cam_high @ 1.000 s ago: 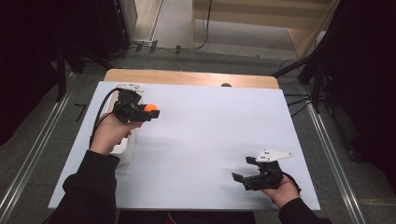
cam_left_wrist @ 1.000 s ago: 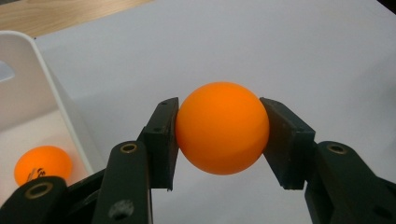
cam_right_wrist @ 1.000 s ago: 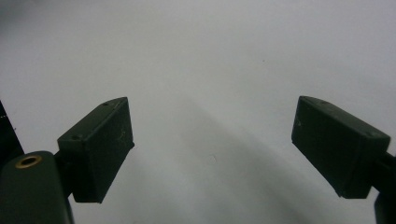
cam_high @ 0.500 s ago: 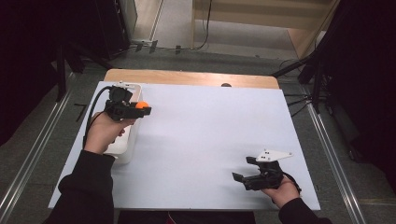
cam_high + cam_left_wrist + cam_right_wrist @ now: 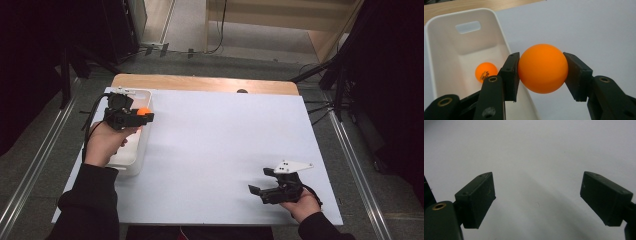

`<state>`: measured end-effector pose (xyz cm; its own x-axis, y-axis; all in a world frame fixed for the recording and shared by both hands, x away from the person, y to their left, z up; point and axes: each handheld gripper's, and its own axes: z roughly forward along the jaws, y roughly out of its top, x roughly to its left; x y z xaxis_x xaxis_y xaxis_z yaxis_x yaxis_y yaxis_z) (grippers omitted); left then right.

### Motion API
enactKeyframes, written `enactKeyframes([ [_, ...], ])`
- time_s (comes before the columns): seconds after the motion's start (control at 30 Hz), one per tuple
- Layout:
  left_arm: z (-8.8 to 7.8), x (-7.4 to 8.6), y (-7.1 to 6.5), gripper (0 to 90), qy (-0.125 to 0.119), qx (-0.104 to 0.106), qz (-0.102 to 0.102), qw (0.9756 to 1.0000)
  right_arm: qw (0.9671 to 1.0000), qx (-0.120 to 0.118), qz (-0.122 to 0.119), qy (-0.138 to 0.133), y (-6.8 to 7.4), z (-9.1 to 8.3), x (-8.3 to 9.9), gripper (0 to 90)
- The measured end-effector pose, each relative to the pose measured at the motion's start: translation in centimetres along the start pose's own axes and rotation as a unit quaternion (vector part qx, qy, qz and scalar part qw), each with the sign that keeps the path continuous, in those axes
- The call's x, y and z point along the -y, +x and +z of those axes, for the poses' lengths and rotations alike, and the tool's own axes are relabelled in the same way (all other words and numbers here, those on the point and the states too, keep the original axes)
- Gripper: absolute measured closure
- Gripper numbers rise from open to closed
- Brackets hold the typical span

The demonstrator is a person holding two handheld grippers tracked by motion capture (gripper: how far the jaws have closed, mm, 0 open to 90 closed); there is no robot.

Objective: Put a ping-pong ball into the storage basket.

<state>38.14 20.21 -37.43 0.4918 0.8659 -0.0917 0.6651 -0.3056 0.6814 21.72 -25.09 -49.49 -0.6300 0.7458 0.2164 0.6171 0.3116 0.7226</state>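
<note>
Your orange ball (image 5: 543, 68) is smooth, matte and plain on the face you see, pinched at its widest between the two black pads of your left gripper (image 5: 141, 115), which is clamped on it. It hangs over the right rim of the white bin (image 5: 131, 159), at about ten o'clock on the table. A second orange ball (image 5: 486, 72) with dark print lies inside that bin. Your right gripper (image 5: 261, 191) rests at five o'clock, jaws spread wide with nothing between them. The white sheet (image 5: 225, 150) covers a wooden tabletop (image 5: 200, 83); grey floor and dark stands surround it.
</note>
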Motion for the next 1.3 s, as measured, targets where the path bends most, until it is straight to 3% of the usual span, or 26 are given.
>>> enactKeyframes([
  [0.43, -0.8, 0.8, 1.5, 50.5, -0.007, -0.017, -0.025, 0.9995, 1.0, 0.0, 0.001, 0.0, 0.0, 0.0, 0.0, 11.3],
  [1.3, -1.3, 2.0, 2.6, 50.4, -0.018, -0.047, -0.045, 0.9977, 1.0, -0.001, 0.002, -0.001, 0.0, 0.0, -0.1, 11.2],
])
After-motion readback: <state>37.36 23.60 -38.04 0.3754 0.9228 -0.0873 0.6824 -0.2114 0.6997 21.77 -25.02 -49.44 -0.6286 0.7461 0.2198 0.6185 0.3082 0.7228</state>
